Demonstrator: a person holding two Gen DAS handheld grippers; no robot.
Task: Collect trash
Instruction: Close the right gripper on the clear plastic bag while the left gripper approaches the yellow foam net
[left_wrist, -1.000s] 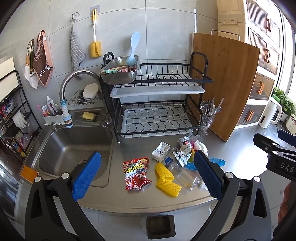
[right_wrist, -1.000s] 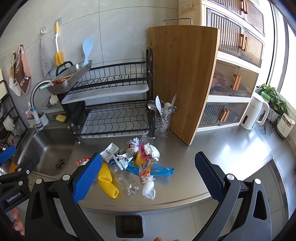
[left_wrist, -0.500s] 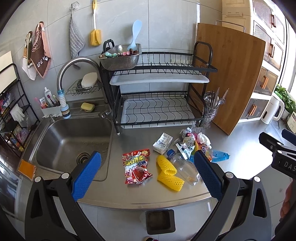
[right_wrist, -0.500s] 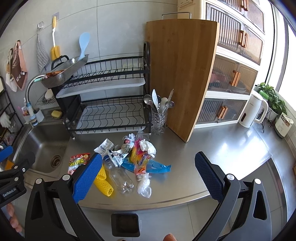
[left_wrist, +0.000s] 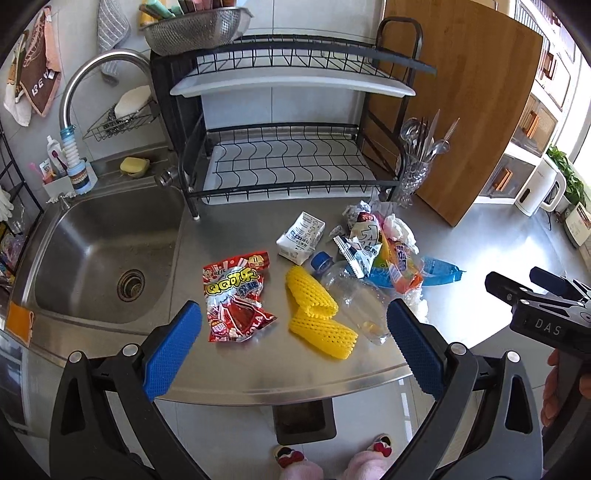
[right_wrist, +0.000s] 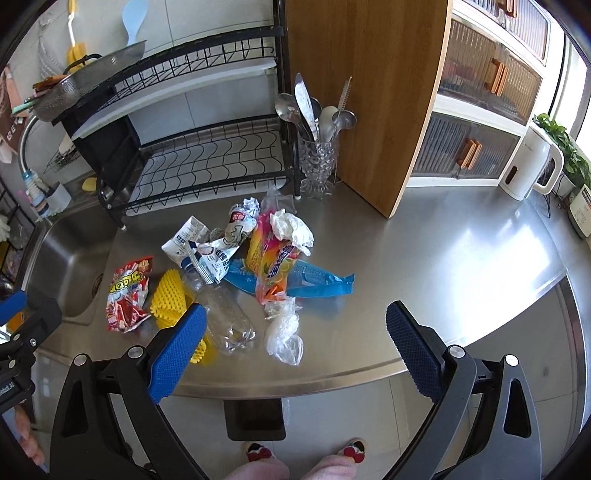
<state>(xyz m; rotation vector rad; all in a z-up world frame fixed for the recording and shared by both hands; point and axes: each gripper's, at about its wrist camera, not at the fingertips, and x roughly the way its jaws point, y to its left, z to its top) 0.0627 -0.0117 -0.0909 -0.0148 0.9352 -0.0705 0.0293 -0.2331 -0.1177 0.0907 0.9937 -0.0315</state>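
Trash lies on the steel counter (left_wrist: 258, 362): a red snack bag (left_wrist: 236, 295), yellow foam netting (left_wrist: 314, 314), a clear plastic bottle (left_wrist: 354, 295), a white carton (left_wrist: 301, 238), crumpled wrappers (left_wrist: 369, 236) and a blue wrapper (left_wrist: 439, 269). In the right wrist view I see the red bag (right_wrist: 127, 291), the bottle (right_wrist: 229, 317), the blue wrapper (right_wrist: 317, 284), an orange wrapper (right_wrist: 275, 266) and a clear plastic bag (right_wrist: 282, 336). My left gripper (left_wrist: 293, 343) is open and empty above the counter's front edge. My right gripper (right_wrist: 293, 347) is open and empty, near the clear bag.
A sink (left_wrist: 96, 251) is at the left. A black dish rack (left_wrist: 288, 147), a glass cutlery holder (left_wrist: 413, 177) and a wooden board (left_wrist: 461, 96) stand behind the trash. A white kettle (right_wrist: 532, 166) is far right. A dark bin (left_wrist: 303, 424) sits below the counter edge.
Both grippers have moved forward and down toward the counter, so the trash looks larger and closer. Both stay open and empty.
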